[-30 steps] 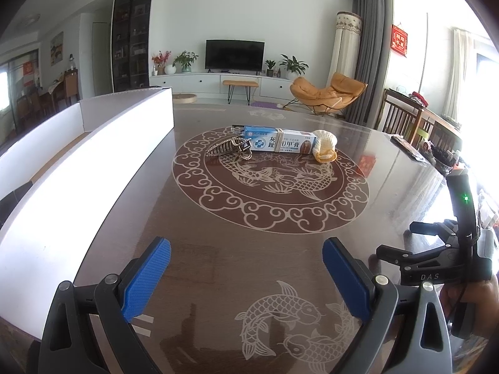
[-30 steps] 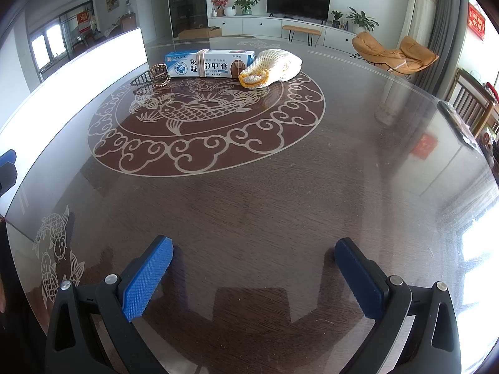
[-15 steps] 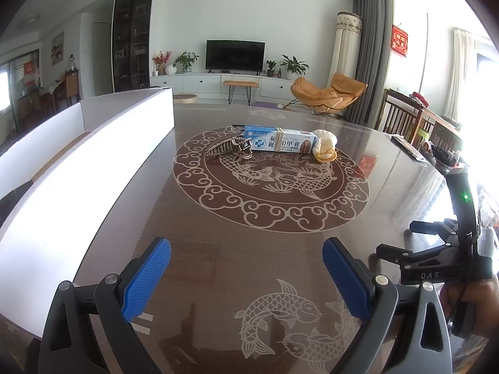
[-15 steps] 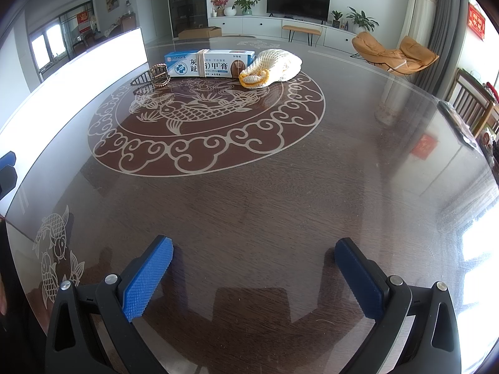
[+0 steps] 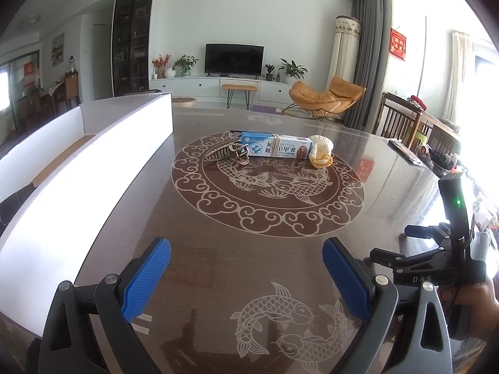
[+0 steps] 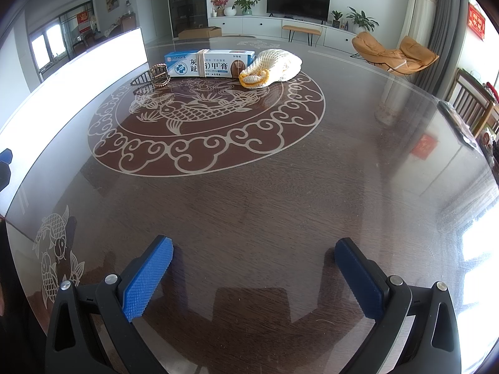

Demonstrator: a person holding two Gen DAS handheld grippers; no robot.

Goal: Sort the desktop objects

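A blue-and-white ointment box [image 5: 276, 149] [image 6: 209, 63] lies across the far side of the round dark table [image 5: 243, 249]. A metal hair clip [image 5: 229, 153] [image 6: 152, 76] lies at its left end. A cream knitted pouch with a yellow rim [image 5: 321, 154] [image 6: 270, 68] lies at its right end. My left gripper [image 5: 246, 275] is open and empty over the near table edge. My right gripper [image 6: 254, 275] is open and empty, also far from the objects; its body shows at the right of the left wrist view [image 5: 436, 258].
A long white open box [image 5: 84, 168] [image 6: 71, 84] runs along the table's left side. Dark items [image 5: 405, 152] lie at the table's far right edge, with wooden chairs [image 5: 402, 121] beyond. The living room lies behind.
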